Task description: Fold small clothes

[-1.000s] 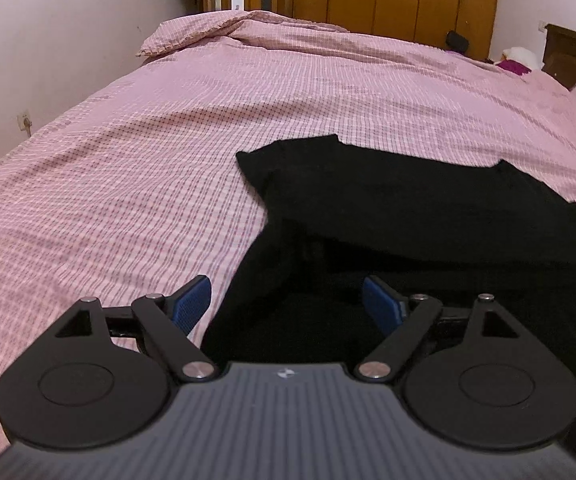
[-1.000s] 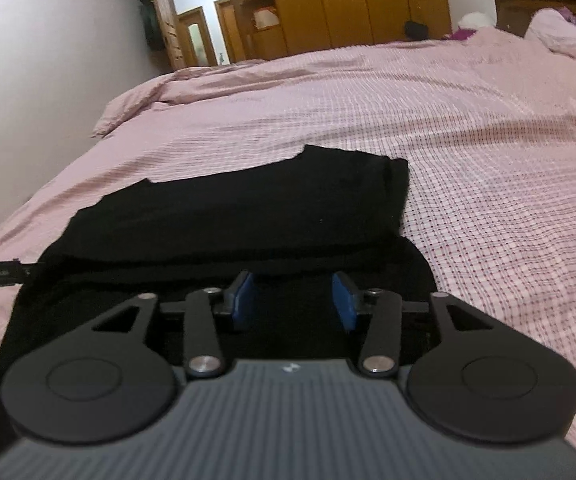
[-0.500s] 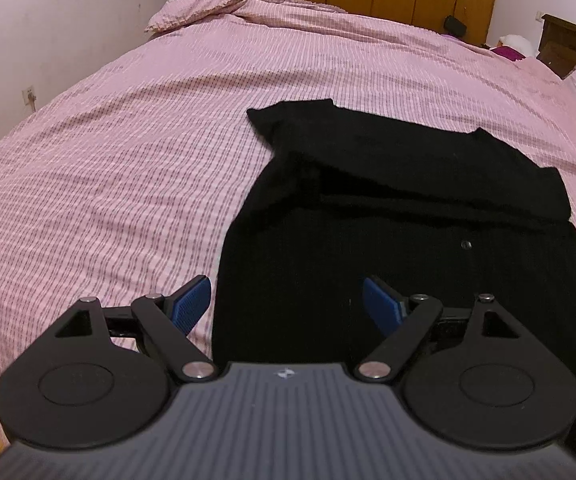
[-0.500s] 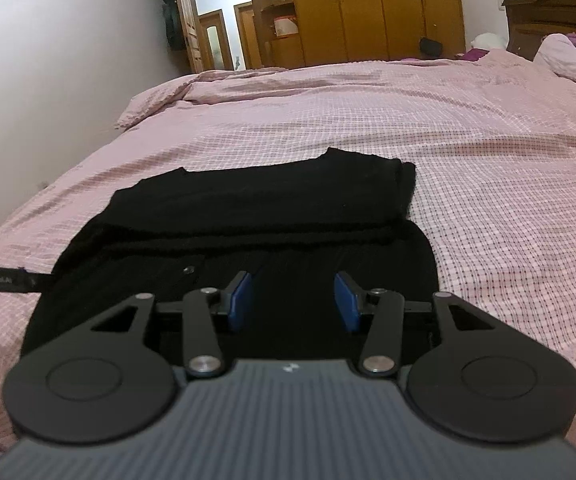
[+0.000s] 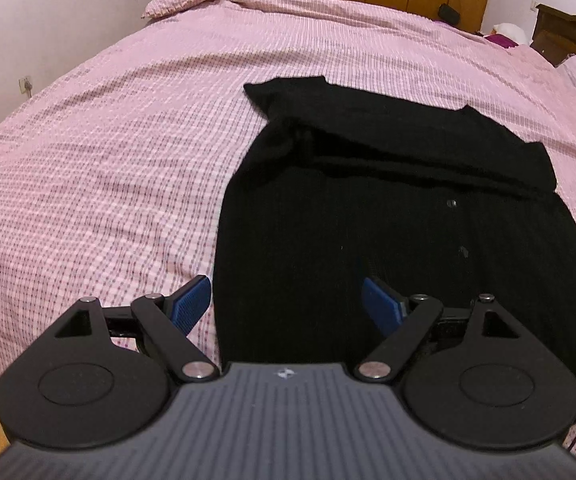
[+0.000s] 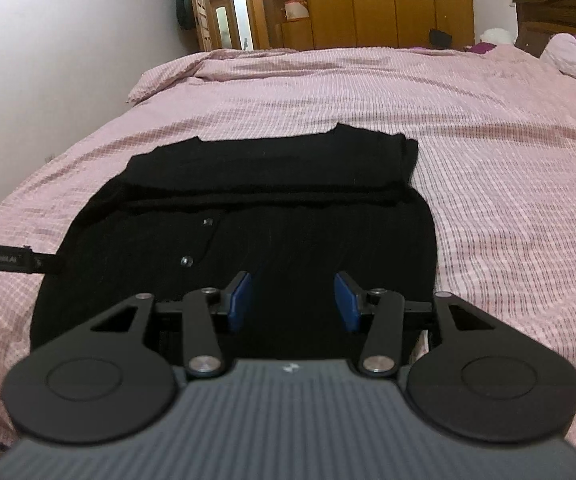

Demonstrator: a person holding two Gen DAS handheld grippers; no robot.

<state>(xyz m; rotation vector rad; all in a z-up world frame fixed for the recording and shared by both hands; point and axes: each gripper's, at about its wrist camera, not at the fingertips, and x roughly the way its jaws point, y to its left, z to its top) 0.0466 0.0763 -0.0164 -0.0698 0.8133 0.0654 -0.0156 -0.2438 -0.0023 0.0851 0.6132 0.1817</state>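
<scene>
Black knit garment (image 5: 387,216) is soft, light and limp; take its near corners at 5 and 7 o'clock. Left gripper (image 5: 286,300) and right gripper (image 6: 292,300) both gape, empty.

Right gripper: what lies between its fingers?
Only the black garment beneath the open right gripper, unpinched, in the right wrist view.

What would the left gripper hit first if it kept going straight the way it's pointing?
Probably the black garment on the pink bed cover. The open left gripper points down at its near left part; the exact contact spot is unclear.
</scene>
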